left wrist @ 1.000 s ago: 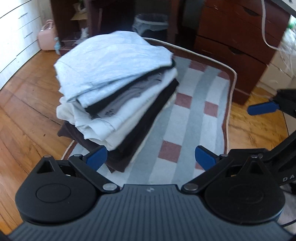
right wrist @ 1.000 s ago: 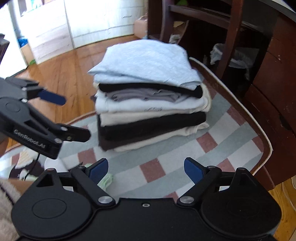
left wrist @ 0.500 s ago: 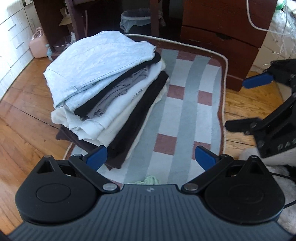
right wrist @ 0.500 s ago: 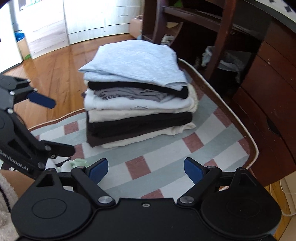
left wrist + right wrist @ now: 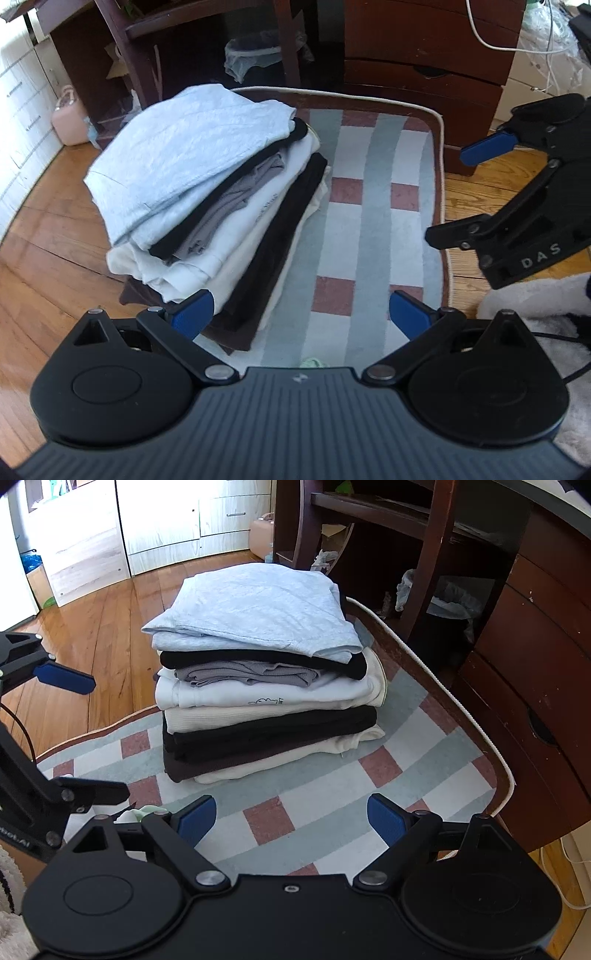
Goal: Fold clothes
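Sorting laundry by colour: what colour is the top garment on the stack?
Light blue top garment, clearest in the right wrist view.

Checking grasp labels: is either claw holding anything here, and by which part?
Nothing is held. The left claw and right claw are both open and empty, short of the folded stack on the rug.
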The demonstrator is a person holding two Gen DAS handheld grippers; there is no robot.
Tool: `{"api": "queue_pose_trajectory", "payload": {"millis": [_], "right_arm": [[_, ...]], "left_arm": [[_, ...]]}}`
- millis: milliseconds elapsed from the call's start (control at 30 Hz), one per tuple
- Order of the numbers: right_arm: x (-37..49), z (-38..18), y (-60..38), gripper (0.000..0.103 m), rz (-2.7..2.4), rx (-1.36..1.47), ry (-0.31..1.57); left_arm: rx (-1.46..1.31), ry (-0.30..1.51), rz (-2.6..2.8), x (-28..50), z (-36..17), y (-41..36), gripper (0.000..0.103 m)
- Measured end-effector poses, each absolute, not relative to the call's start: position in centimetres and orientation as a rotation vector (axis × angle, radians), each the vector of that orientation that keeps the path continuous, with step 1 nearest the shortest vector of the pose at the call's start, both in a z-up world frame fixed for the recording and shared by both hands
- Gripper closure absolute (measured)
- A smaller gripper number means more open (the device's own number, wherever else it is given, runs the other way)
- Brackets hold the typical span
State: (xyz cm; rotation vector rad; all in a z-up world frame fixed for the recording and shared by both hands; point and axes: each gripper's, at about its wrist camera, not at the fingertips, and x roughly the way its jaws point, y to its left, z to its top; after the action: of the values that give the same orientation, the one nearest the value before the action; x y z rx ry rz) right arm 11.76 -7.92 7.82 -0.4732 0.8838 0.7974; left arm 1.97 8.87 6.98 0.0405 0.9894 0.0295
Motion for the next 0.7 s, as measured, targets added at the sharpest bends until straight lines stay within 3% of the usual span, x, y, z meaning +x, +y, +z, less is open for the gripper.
{"api": "queue_pose_trajectory", "payload": {"millis": [700], "right_arm": [[12.49,7.28,-7.54,0.011,0.778,-0.484,0.897]], "left_arm": [[0.015,0.987,0.0,2.47,6.22,9.58,0.0]]}}
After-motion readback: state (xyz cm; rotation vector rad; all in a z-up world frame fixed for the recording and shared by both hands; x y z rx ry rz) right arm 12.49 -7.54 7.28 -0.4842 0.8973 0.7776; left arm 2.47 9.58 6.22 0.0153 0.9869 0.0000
